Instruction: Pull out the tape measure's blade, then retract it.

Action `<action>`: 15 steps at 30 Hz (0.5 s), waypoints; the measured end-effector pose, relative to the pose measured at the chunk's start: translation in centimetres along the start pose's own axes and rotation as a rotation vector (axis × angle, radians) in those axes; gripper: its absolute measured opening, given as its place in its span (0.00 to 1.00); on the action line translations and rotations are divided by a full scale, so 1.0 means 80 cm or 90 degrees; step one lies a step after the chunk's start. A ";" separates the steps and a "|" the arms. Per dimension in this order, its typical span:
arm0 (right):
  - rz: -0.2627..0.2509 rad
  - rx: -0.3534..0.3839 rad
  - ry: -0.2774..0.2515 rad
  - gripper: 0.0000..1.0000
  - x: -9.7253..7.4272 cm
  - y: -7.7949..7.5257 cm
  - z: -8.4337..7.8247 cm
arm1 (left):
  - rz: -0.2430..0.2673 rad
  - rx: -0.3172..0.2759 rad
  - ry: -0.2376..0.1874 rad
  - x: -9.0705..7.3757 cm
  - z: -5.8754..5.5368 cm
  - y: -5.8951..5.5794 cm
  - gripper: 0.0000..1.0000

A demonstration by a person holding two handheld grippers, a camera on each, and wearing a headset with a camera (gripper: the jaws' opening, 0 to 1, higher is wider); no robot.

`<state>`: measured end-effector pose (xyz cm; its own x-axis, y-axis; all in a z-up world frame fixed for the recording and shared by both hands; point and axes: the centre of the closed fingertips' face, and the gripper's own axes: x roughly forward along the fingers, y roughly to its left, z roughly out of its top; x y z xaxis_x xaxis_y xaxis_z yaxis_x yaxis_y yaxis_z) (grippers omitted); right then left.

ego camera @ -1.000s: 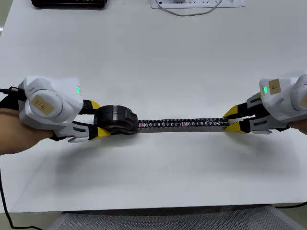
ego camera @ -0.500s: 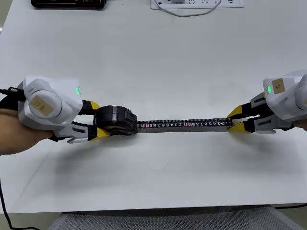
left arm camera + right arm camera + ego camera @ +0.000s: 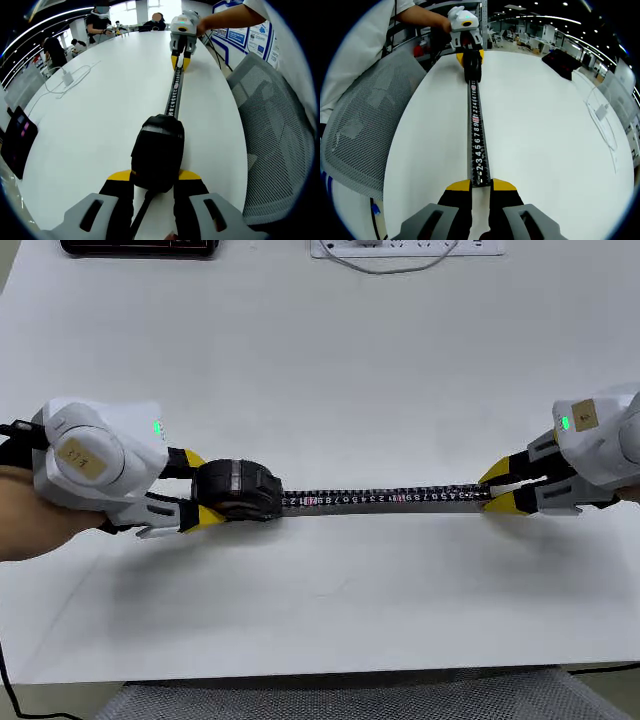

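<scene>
White workbench (image 3: 330,360) under both my tools. My left gripper (image 3: 203,488) has its jaws clamped around the black tape measure case (image 3: 240,490). The blade (image 3: 385,498) lies flat, extending right of the case to my right gripper (image 3: 497,490), whose jaws are pinched on the blade's end.

Left gripper (image 3: 203,490), right gripper (image 3: 493,491) both clamped (well apart, jaws facing inward).

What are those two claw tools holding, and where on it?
The left gripper clamps the tape measure's case; the right gripper pinches the end of its blade.
</scene>
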<state>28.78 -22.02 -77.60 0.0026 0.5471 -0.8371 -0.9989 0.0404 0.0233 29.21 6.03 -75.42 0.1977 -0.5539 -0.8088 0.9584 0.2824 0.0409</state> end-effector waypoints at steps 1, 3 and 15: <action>0.002 0.001 0.001 0.08 -0.001 0.001 -0.001 | 0.000 0.000 0.000 0.000 0.000 0.000 0.25; 0.000 0.000 0.002 0.08 -0.002 0.001 -0.004 | 0.001 0.001 0.000 0.000 0.000 0.000 0.25; -0.007 0.027 0.015 0.09 -0.001 -0.002 -0.005 | 0.002 0.001 0.001 0.001 0.003 -0.001 0.26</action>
<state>28.91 -22.40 -77.80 0.0115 0.5264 -0.8502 -0.9960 0.0812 0.0367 29.23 5.76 -75.35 0.2001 -0.5515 -0.8098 0.9581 0.2832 0.0439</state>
